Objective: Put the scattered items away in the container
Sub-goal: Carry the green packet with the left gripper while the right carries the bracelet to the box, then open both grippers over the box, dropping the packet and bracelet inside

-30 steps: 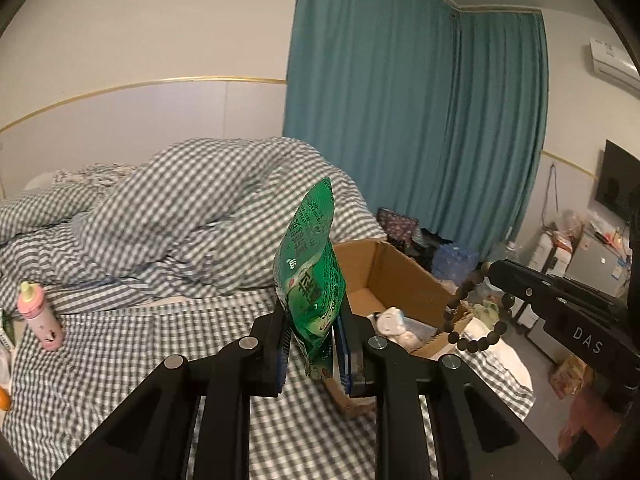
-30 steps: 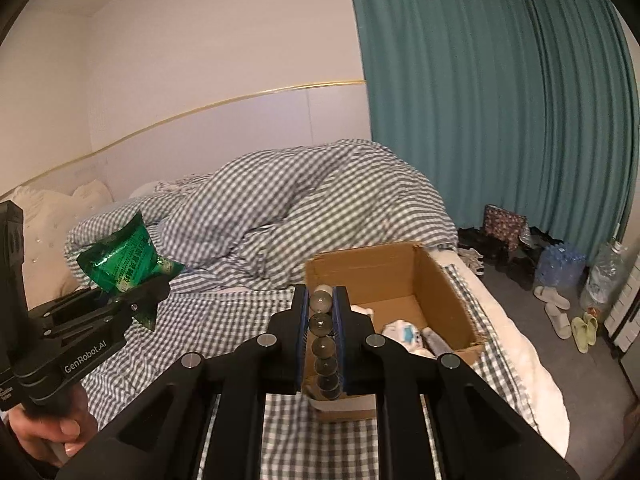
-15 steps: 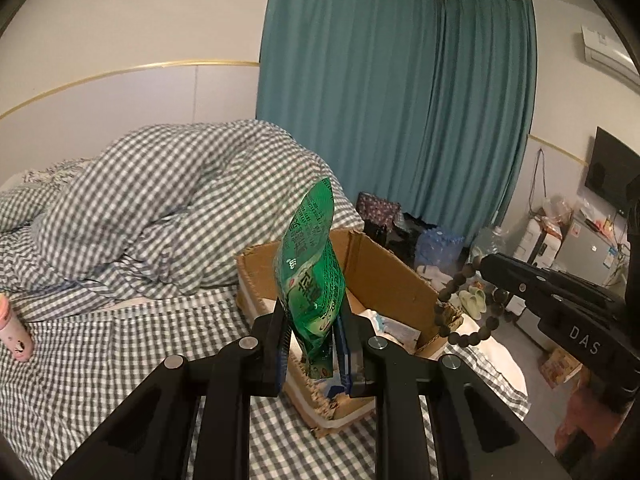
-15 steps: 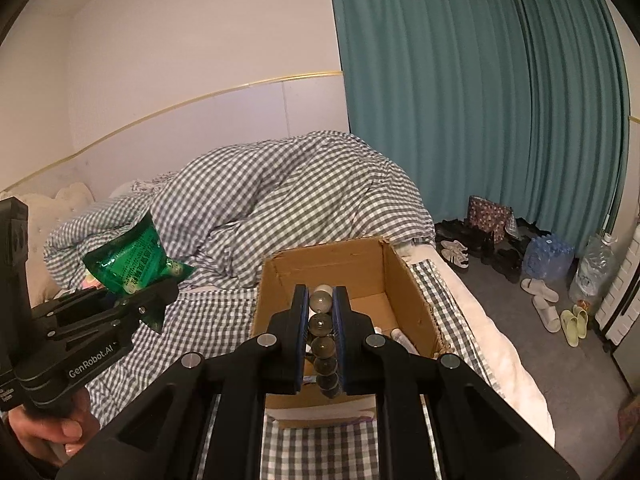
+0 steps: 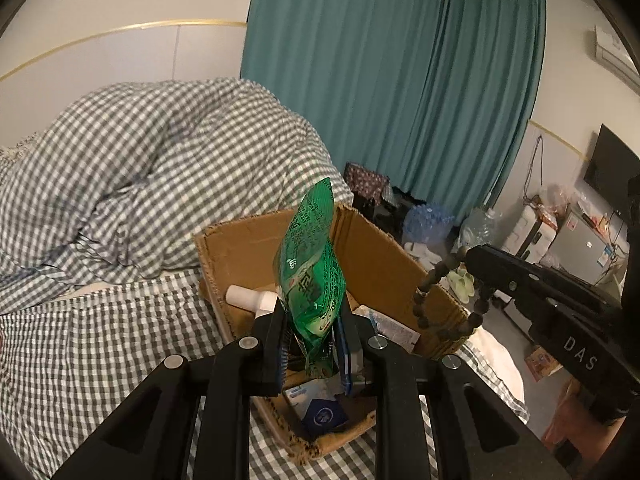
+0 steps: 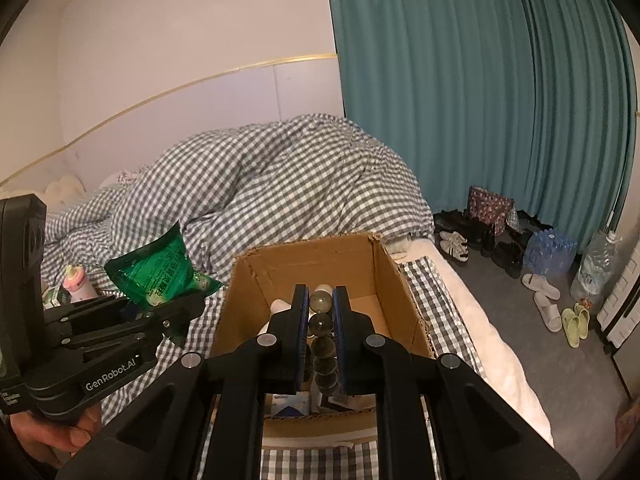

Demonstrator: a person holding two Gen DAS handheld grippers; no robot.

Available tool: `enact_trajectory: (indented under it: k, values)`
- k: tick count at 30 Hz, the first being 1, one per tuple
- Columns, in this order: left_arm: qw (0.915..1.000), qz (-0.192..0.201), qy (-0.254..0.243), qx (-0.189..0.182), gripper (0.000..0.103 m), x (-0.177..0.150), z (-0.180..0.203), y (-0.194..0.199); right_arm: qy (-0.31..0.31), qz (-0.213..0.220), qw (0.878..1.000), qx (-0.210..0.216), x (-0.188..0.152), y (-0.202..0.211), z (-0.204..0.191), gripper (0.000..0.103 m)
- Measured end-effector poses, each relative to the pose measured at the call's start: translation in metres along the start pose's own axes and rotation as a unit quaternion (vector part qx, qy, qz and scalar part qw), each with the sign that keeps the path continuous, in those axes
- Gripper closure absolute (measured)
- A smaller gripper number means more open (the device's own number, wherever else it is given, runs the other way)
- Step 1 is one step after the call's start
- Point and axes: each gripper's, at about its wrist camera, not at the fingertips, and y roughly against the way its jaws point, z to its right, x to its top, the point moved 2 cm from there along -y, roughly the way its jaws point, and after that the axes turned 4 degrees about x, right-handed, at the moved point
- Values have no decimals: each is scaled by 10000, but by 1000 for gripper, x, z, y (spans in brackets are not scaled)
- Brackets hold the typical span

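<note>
Left gripper (image 5: 316,344): clenched on a green packet (image 5: 312,276), held upright above the cardboard box (image 5: 384,256).
Right gripper (image 6: 323,336): clamped on a string of beads (image 6: 322,328), over the box opening.
Risk: the tall packet may tip over the rim on release; the bead loop could snag on a wall.
Box contents: a white bottle (image 5: 250,298), small packs, a dark blue carton (image 5: 324,416).
Left out: a pink bottle (image 6: 78,280) on the bed.

White letters "DAS" stand on the black body of the right gripper (image 5: 468,258); "GenRobot.AI" stands on the black left gripper (image 6: 188,304). Print on the crinkled green foil packet (image 5: 314,276) seems unreadable.
</note>
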Motion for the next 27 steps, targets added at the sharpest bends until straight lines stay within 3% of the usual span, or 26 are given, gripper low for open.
enact_trajectory:
  k: [14, 27]
  values:
    - [9988, -489, -50, -28, 83, -12, 6, -60, -183, -450, 9988, -66, -21, -59, 27, 92]
    - [9978, -619, -198, 86, 80, -17, 10, -72, -280, -616, 9977, -60, -30, -71, 37, 91]
